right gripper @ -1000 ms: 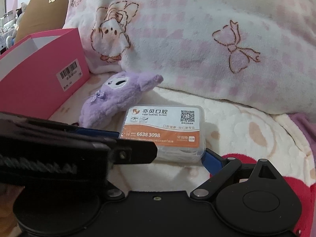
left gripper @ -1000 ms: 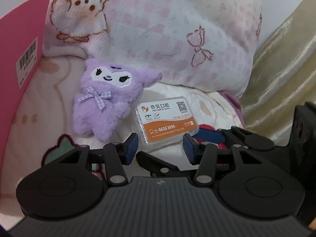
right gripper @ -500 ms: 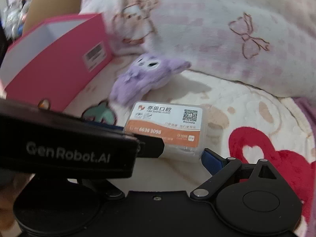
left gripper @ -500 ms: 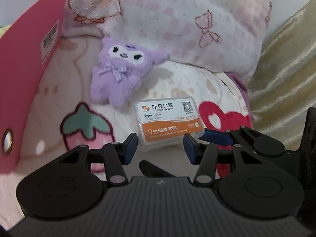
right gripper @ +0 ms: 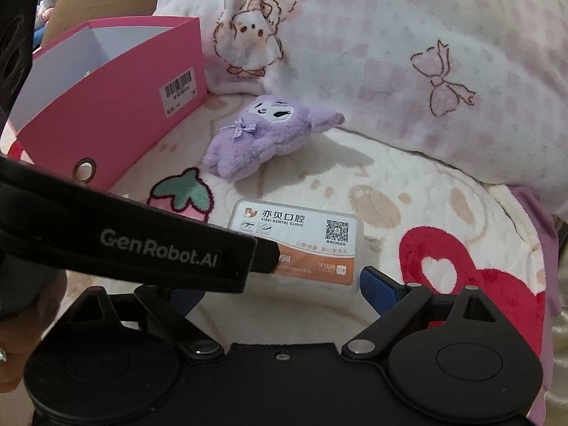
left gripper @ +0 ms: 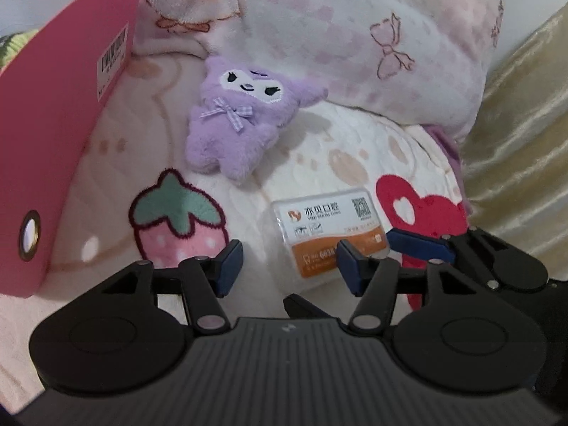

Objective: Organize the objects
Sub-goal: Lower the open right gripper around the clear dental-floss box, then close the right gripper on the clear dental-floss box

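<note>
The open pink cardboard box [right gripper: 106,106] shows a white interior, its contents hidden. Both claws, left [left gripper: 289,266] and right [right gripper: 284,284], spread; the clear orange-labelled plastic case [right gripper: 301,245] now sits nearer them.

A home bedroom is indicated: a bed is covered by a plush strawberry-and-heart blanket [right gripper: 408,191], with a cartoon-printed pillow [right gripper: 408,53] piled on it.
</note>
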The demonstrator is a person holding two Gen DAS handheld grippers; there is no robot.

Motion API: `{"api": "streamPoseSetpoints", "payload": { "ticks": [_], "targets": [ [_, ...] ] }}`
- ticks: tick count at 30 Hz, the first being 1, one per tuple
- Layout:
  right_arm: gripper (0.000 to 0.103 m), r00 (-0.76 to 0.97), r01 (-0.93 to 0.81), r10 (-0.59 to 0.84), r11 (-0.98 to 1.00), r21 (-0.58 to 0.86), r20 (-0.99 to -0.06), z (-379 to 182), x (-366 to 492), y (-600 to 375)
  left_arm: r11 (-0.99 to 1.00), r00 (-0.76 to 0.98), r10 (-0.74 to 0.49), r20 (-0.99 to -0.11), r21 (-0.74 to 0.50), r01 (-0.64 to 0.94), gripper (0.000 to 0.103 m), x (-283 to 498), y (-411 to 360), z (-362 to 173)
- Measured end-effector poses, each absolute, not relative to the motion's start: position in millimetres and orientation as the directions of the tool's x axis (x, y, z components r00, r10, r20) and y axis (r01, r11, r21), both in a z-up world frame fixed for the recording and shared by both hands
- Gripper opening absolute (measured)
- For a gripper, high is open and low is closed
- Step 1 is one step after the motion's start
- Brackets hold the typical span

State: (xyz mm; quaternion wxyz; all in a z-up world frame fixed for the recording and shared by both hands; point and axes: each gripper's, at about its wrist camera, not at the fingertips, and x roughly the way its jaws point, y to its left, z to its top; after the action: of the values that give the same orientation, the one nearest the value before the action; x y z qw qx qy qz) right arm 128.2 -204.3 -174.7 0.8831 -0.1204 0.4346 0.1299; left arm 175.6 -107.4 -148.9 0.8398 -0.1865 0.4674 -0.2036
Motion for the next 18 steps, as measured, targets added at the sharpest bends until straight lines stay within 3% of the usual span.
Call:
{"api": "streamPoseSetpoints", "payload": {
  "ticks": [2,6,11,18],
  "targets": [
    [0.096,0.586,-0.331,0.126,0.939,-0.094,-0.801,-175.0,128.9,-204.5,0.833,0.480,-0.534,-0.697,-0.531,0.155,0.057,178.9,-104.8,-152.2],
    [0.097,0.581,-0.327,0.142,0.943,-0.070,-0.801,-174.8,131.1,-206.4,0.820,0.518,-0.543,-0.662,-0.551,0.156,0.038,179.4,-104.5,-152.1],
    [0.097,0.554,-0.310,0.149,0.950,-0.036,-0.819,-179.9,142.9,-210.8,0.819,0.515,-0.543,-0.663,-0.555,0.148,0.038,181.2,-105.4,-153.4],
    [0.094,0.503,-0.288,0.134,0.957,-0.019,-0.854,-194.4,153.5,-212.0,0.755,0.455,-0.613,-0.646,-0.648,0.097,0.046,191.5,-96.9,-166.9]
  ]
}}
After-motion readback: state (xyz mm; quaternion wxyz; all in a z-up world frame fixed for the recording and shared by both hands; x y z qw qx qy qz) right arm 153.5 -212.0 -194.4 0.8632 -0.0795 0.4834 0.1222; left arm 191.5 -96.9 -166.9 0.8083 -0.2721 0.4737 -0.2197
